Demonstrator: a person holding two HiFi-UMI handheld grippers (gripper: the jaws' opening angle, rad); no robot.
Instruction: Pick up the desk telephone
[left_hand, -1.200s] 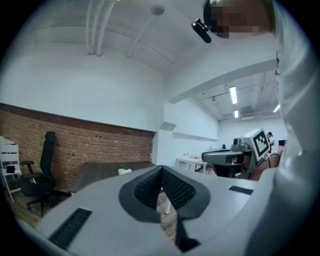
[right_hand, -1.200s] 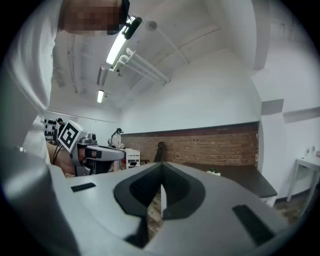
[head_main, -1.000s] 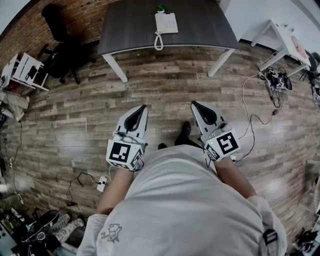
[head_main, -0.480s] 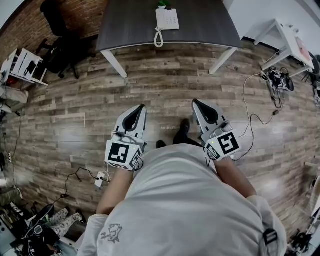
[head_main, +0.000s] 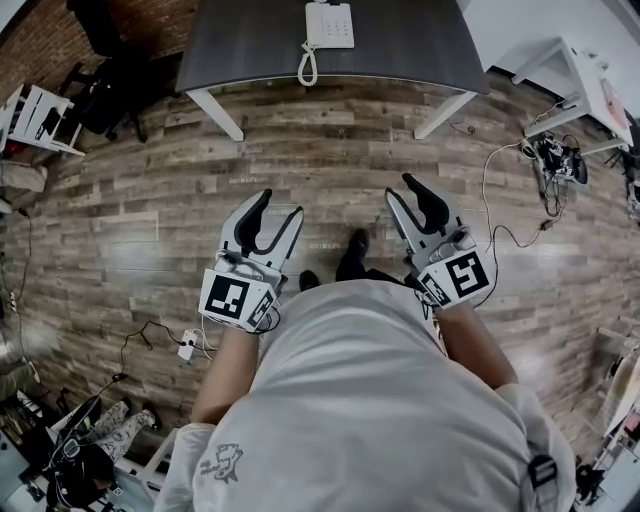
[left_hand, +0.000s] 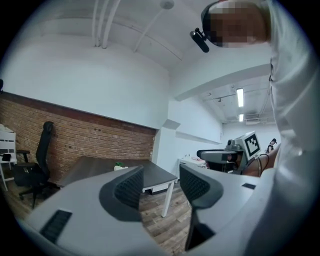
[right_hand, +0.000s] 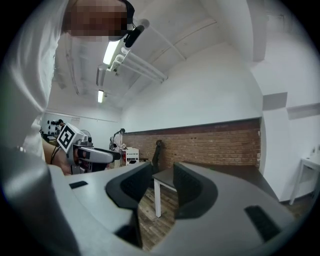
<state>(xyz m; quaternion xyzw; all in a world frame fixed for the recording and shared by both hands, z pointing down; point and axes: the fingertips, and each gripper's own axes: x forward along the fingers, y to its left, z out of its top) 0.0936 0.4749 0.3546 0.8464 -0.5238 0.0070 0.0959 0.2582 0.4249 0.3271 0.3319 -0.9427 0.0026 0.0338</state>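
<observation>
The white desk telephone (head_main: 330, 25) lies near the front edge of a dark table (head_main: 410, 50) at the top of the head view, its coiled cord (head_main: 305, 68) hanging over the edge. In the left gripper view the telephone (left_hand: 120, 168) is a small white shape far off on the table. Both grippers are held over the wooden floor, well short of the table. My left gripper (head_main: 272, 212) (left_hand: 161, 187) has its jaws opening, with nothing between them. The jaws of my right gripper (head_main: 408, 192) (right_hand: 162, 186) are opening too, and only the floor and a table leg show through the gap.
A black office chair (head_main: 95, 20) and a white rack (head_main: 35, 115) stand at the left. On the right is a white desk (head_main: 575, 70), with cables (head_main: 500, 200) trailing over the floor. A power strip (head_main: 187, 345) lies at lower left. The person's shoe (head_main: 350, 255) is between the grippers.
Both grippers' jaws, shut in the earlier frames, now stand apart. Both grippers have moved forward, up the picture, toward the table.
</observation>
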